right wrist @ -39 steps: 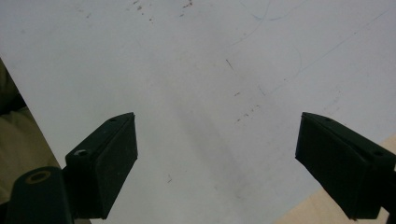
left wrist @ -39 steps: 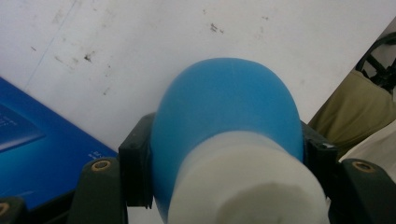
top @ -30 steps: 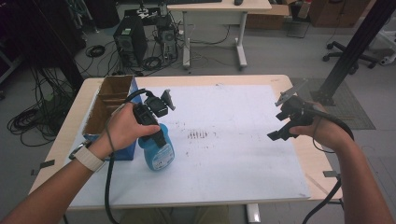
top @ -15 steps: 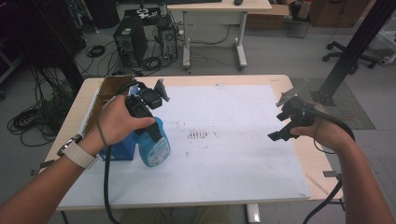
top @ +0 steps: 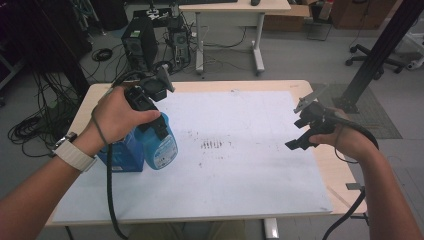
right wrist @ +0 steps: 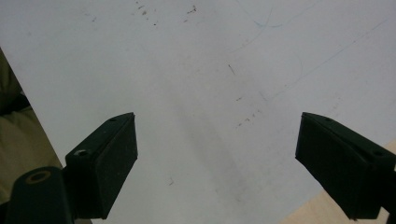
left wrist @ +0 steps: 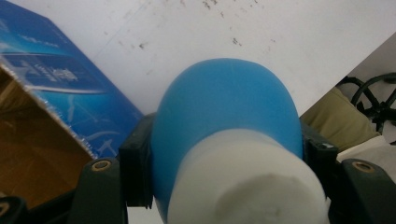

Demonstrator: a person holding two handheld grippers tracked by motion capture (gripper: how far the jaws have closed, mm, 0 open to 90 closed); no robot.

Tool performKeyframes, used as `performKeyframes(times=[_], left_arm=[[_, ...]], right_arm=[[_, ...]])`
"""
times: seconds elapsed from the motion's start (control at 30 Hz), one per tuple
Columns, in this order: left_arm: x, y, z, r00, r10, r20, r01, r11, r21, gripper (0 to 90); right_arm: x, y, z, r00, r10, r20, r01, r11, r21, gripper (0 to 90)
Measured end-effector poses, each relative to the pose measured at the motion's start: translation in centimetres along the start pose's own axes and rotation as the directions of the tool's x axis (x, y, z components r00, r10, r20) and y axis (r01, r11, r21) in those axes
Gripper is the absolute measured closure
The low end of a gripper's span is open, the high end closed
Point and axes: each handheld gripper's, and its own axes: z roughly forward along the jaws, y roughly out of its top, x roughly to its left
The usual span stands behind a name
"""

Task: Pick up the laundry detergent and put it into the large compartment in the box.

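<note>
The left tool (top: 159, 131) squeezes a smooth, round blue bottle (top: 162, 146) with a white cap just above the white bench (top: 250, 175), beside a shiny blue box (top: 122, 156), while the right tool (top: 300, 142) hangs wide open, well apart.

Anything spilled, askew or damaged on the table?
Nothing spilled. The white sheet is scuffed, with a cluster of dark marks mid-table. The blue bottle hangs tilted in the left hand-held gripper, beside the blue box.
</note>
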Motion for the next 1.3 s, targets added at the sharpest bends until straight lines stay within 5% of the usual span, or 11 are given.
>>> performKeyframes(times=[0.9, 1.3], left_arm=[[1.4, 1.2, -4.6, 0.9938, -0.111, 0.007, 0.111, 0.9938, 0.003, 37.4], [2.9, 1.2, -7.0, 0.9756, -0.219, -0.005, 0.219, 0.9755, -0.015, 37.5]], right_arm=[[-0.1, -0.3, -0.8, 0.9999, -0.007, 0.011, 0.007, 1.0, -0.008, 12.8], [-0.3, -0.3, -0.6, 0.9999, -0.009, 0.008, 0.009, 1.0, -0.015, 12.8]])
